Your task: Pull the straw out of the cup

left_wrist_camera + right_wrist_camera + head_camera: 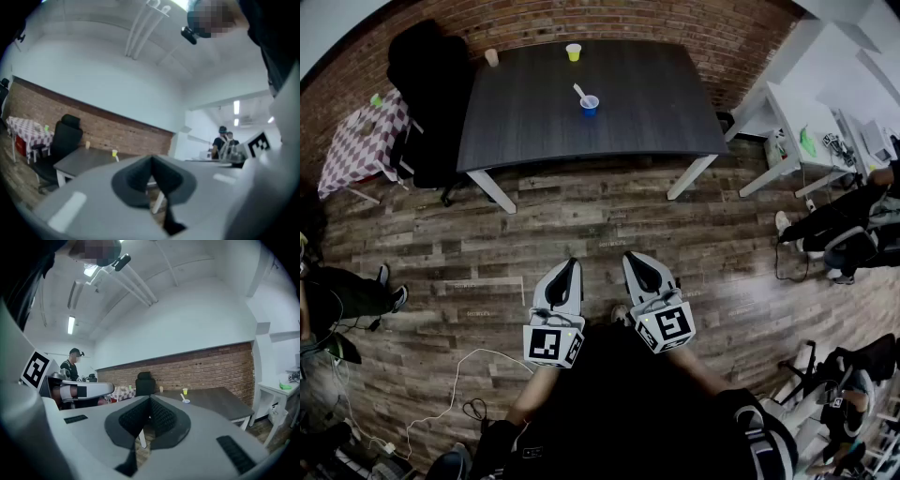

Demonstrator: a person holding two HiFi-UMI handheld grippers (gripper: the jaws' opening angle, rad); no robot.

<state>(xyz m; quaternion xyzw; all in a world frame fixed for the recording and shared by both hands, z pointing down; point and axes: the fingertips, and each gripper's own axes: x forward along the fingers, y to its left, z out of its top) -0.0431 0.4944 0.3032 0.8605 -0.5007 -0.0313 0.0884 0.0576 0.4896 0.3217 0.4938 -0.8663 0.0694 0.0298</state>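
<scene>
A small blue cup [590,104] stands near the middle of the dark table [525,131], with a white straw [579,92] leaning out of it to the upper left. The cup and straw show far off in the right gripper view as cup [186,401] and straw [182,397]. My left gripper [573,263] and right gripper [631,257] are held close to my body over the wooden floor, far short of the table. Both are shut with nothing in them; their jaws meet in the left gripper view [152,161] and the right gripper view [150,400].
A yellow cup [573,52] and a beige cup [491,57] stand at the table's far edge. A black office chair [427,103] sits at its left, with a checkered small table [356,145] beyond. White desks [811,131] and seated people [839,220] are at the right. A white cable [455,384] lies on the floor.
</scene>
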